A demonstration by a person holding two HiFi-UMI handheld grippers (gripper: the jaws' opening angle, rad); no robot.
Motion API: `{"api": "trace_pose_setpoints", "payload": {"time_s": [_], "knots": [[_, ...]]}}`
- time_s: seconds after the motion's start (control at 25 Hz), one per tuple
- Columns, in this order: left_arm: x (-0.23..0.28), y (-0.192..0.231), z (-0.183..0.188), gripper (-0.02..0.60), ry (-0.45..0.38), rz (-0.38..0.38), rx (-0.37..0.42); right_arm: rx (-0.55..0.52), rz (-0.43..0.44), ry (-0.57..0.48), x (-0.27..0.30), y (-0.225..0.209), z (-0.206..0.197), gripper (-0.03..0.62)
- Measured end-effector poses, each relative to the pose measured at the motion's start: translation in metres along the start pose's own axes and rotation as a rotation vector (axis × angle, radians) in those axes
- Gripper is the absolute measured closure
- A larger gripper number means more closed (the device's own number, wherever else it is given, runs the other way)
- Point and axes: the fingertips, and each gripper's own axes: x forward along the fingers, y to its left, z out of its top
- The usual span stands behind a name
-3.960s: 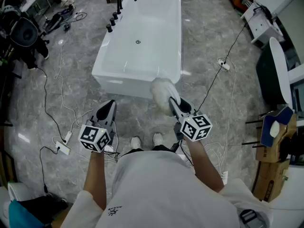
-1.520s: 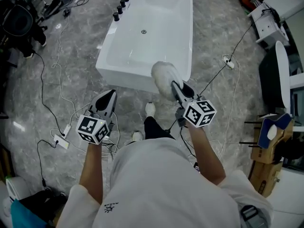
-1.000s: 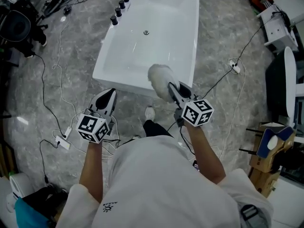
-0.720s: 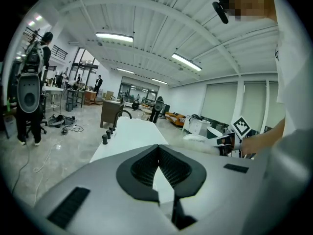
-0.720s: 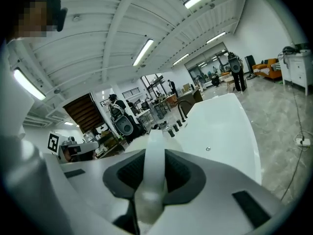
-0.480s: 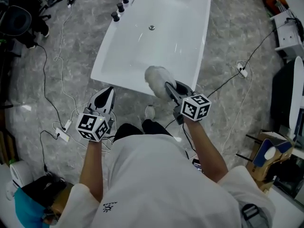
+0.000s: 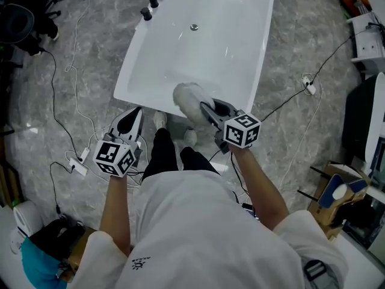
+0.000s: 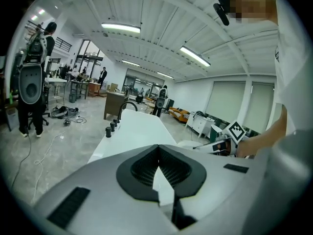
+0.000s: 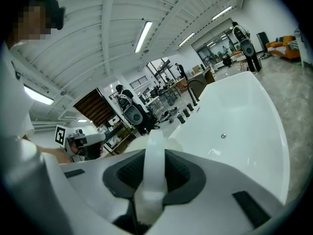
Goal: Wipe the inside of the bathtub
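The white bathtub (image 7: 207,38) lies ahead, its drain (image 7: 194,27) near the far end. My right gripper (image 7: 207,109) is shut on the white handle (image 9: 153,168) of a fluffy white duster (image 7: 189,101), whose head hangs over the tub's near rim. In the right gripper view the tub's inside (image 9: 239,126) spreads out beyond the jaws. My left gripper (image 7: 131,121) is low on the left, outside the tub, shut with nothing in it. The left gripper view shows its pads (image 8: 142,168) meeting, the tub (image 8: 139,131) ahead, and the right gripper (image 8: 229,140) at the right.
Black tap knobs (image 7: 148,12) stand on the tub's left rim, with a dark curved faucet (image 9: 191,91) beside them. Cables and a power strip (image 7: 79,159) lie on the marble floor at left, another cable (image 7: 307,86) at right. The person's shoes (image 7: 190,136) are close to the tub's front wall.
The person has stepped up to the tub. The duster head has gone from in front of the tub to over its near rim. The left gripper stays low and shut.
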Motion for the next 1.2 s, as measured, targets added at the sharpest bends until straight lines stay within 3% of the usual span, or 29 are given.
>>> {"api": "trace_pose_setpoints", "payload": {"time_s": [0.16, 0.64, 1.2], "knots": [[0.016, 0.032, -0.001, 0.569, 0.008, -0.004, -0.001, 0.023, 0.01, 0.011, 0.033, -0.004, 0.001, 0.494], [0.05, 0.107, -0.045, 0.569, 0.09, -0.001, -0.041, -0.067, 0.072, 0.176, 0.136, -0.02, -0.043, 0.494], [0.079, 0.17, -0.108, 0.569, 0.118, 0.078, -0.106, 0.024, 0.203, 0.271, 0.23, -0.042, -0.107, 0.494]]}}
